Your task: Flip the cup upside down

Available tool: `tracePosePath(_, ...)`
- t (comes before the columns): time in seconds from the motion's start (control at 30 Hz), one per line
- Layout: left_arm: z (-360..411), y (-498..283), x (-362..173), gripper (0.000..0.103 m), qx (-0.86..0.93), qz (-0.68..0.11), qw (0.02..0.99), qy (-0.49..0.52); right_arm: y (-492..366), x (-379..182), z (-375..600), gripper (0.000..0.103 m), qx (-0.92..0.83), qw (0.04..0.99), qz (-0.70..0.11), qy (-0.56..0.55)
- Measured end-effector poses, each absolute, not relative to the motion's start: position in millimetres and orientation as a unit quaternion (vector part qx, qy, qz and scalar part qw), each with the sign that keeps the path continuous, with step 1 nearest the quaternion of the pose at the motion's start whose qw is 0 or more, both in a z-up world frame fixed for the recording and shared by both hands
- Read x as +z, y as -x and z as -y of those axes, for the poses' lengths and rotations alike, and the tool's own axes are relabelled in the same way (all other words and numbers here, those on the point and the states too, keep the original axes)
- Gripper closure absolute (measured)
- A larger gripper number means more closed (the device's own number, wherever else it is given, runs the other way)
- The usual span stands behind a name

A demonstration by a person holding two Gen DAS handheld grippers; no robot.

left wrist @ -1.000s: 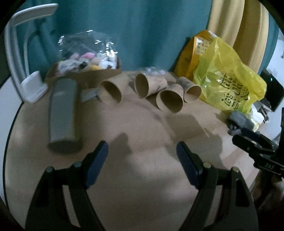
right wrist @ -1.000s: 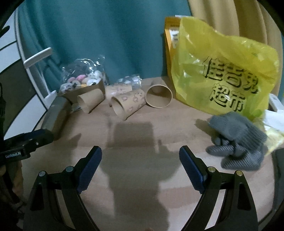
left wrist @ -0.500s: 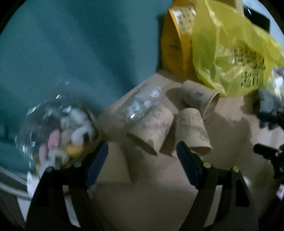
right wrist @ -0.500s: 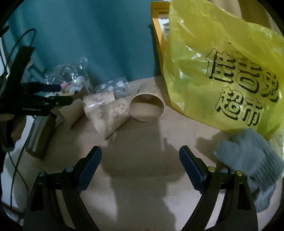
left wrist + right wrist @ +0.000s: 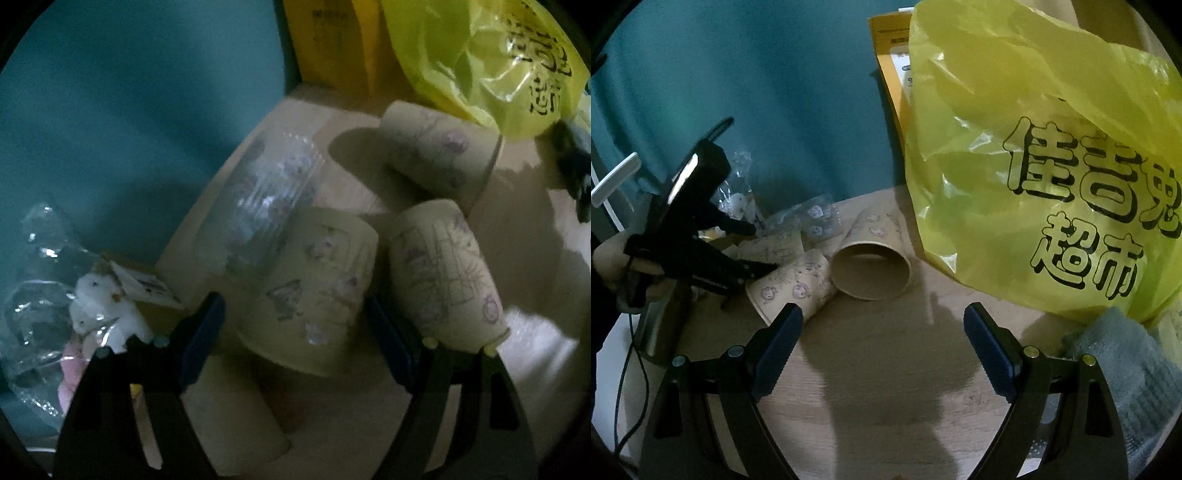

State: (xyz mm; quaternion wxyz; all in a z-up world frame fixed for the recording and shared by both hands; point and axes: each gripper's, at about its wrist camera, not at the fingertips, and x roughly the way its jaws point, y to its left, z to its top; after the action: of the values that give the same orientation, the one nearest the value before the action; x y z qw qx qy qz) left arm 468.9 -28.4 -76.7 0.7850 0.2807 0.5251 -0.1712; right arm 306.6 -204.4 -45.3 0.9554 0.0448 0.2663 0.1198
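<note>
Paper cup (image 5: 314, 291) on its side on the table (image 5: 524, 373), lying between the spread fingers of the left gripper (image 5: 295, 343); blue pads (image 5: 199, 339) flanking it, contact with either pad not discernible in the dim, blurred view. Printed side wall facing up, mouth toward 6 o'clock.

At 3 o'clock of it, a second cup (image 5: 443, 273), also on its side, just beside the right-hand finger. At 1 o'clock, a third cup (image 5: 436, 155) on its side, near the yellow bag (image 5: 487, 62). At 11 o'clock, a clear plastic sleeve (image 5: 266, 206), touching the cup's upper end. At 6 o'clock, low between the fingers, a fourth cup (image 5: 236, 428), partly hidden. At 9 o'clock, a crinkled clear bag (image 5: 48, 302) with small plush toys inside. Teal curtain (image 5: 129, 110) behind.

From the right wrist: left gripper (image 5: 753, 251) at 9 o'clock over the cluster of cups, fingers apart. Third cup (image 5: 871, 269) at 12 o'clock, open mouth facing the camera. Right gripper (image 5: 882, 343) spread wide, holding nothing, over bare table (image 5: 879, 387). Yellow bag (image 5: 1034, 166) at 2 o'clock, grey glove (image 5: 1126, 369) at 4 o'clock. Grey cylinder (image 5: 661, 332) at 8 o'clock, under the left gripper.
</note>
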Motion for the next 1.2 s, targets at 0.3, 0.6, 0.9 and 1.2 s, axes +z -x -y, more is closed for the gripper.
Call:
tracePosePath(0.3,32.4,-483.3,-87.8,0.026,-0.154,-0.526,0.787,-0.282,-301.0,-48.1,208.2,0.012,0.116,0.955,-0.266,-0.056)
tracePosePath(0.6,22.8,-461.4,-72.4,0.039,-0.154,-0.518,0.805,-0.245,-296.2,-45.3,212.9,0.012,0.117,0.956,-0.261,-0.062)
tracePosePath(0.9,6.6,-430.4,-65.4,0.041,-0.159,-0.527,0.810,-0.202,-281.7,-40.1,208.7,0.012,0.123,0.958,-0.253,-0.063)
tracePosePath(1.2,-21.1,-362.7,-48.6,0.043,-0.151,-0.510,0.836,-0.136,-257.2,-34.9,208.2,0.012,0.125,0.960,-0.242,-0.065)
